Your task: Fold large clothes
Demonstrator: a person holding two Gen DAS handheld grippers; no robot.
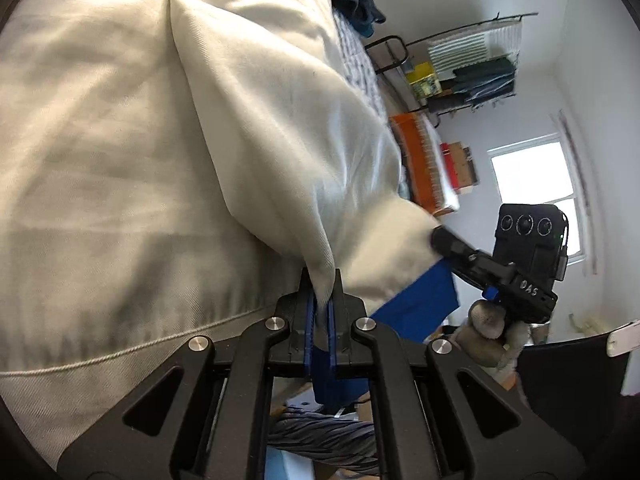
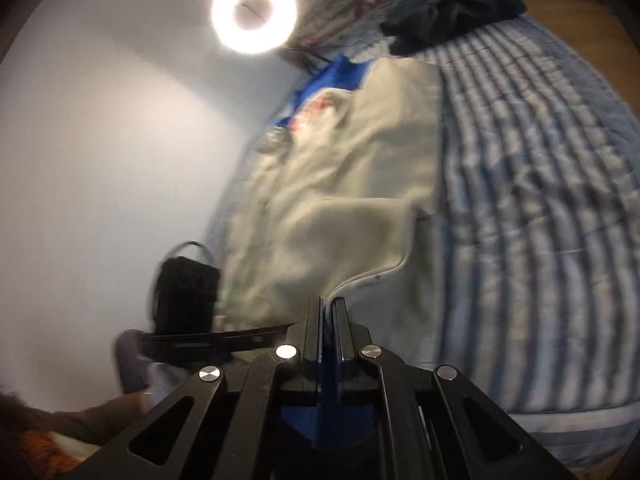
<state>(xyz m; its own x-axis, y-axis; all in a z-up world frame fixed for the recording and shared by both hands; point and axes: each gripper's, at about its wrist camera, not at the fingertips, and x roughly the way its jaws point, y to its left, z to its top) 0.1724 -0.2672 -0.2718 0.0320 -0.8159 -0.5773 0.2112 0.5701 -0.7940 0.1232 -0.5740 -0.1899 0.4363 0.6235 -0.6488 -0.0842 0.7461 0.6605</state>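
The left gripper [image 1: 324, 296] had its blue fingers [image 1: 309, 312] shut tight on a bunch of the big cream-white cotton garment [image 1: 160, 140]. The cloth rose out of the fingers in a steep fold and spread wide over the view. A stitched hem ran across the lower part of it.

The right gripper [image 2: 329, 312] was pinched shut too. Its fingers [image 2: 339, 320] held a thin bit of the garment's stitched edge, at a corner. From there the cream cloth [image 2: 340, 184] stretched away over the blue and white striped quilt on the bed [image 2: 532, 200]. Its far end, with a bright blue part, lay close to the pillows. So the long way of the garment ran from the fingers up the bed, and most of it lay on the quilt, with the near end lifted.

In the left view, the right gripper [image 1: 440, 240] looked to be holding a corner just beside the left one, with a gloved hand [image 1: 486, 334] under it.

The cloth looked soft and floppy, and quite thick. It would likely sag and bunch if held in the middle. Hems and corners seemed the best spots to hold, well apart, so it would hang flat. A dark heap of clothes [image 2: 452, 4] sat near the head of the bed.
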